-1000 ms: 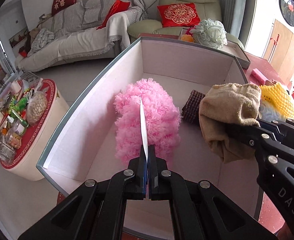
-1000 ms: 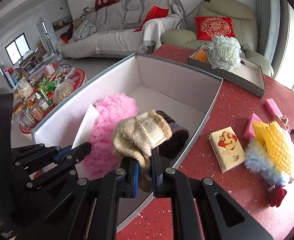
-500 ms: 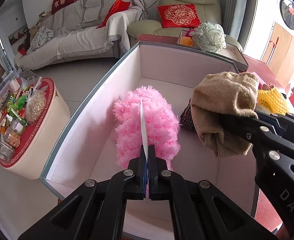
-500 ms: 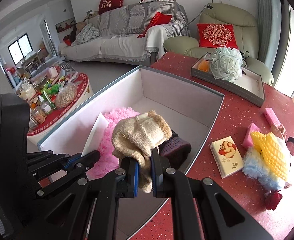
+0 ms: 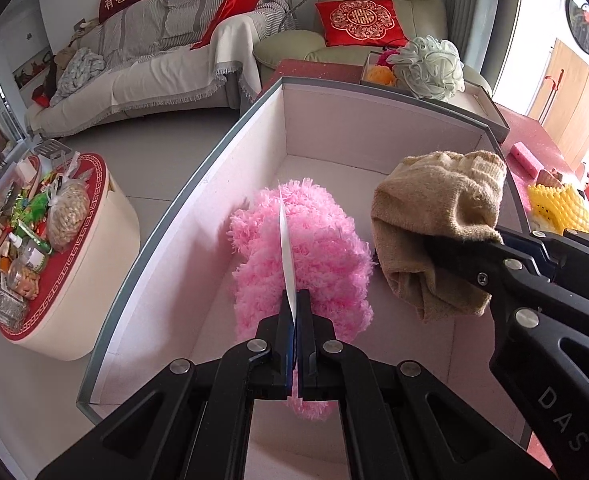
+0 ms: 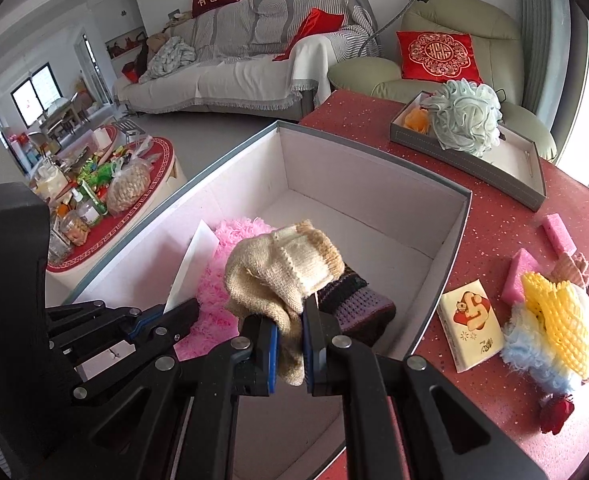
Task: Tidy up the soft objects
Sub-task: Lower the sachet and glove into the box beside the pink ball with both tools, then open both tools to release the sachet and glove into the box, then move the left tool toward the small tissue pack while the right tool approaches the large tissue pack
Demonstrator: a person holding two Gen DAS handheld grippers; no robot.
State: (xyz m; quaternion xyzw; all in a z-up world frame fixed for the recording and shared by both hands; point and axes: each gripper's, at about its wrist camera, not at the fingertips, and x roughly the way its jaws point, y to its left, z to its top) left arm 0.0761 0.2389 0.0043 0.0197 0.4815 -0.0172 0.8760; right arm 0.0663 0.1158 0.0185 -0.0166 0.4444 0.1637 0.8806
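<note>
A big open white box point(image 5: 374, 132) point(image 6: 374, 176) stands on the red table. Inside lie a pink fluffy thing point(image 5: 322, 256) point(image 6: 214, 304) and a dark purple knit point(image 6: 354, 300). My left gripper point(image 5: 295, 320) point(image 6: 182, 312) is shut on a thin white card point(image 5: 284, 240) point(image 6: 192, 264), held upright over the pink fluff. My right gripper point(image 6: 290, 336) point(image 5: 454, 256) is shut on a beige knitted sock point(image 6: 282, 264) point(image 5: 434, 208), which hangs above the box floor just right of the pink fluff.
A grey tray point(image 6: 474, 164) with a pale green bath pouf point(image 6: 464, 120) sits behind the box. To the right lie a tissue packet point(image 6: 470, 324), a yellow foam net point(image 6: 554, 316) and pink sponges point(image 6: 558, 232). A round snack table point(image 5: 54, 240) stands left, below.
The right gripper with the beige sock has shifted left across the box, closer to the pink fluff, and now covers the dark knit in the left wrist view. The left gripper still grips the card.
</note>
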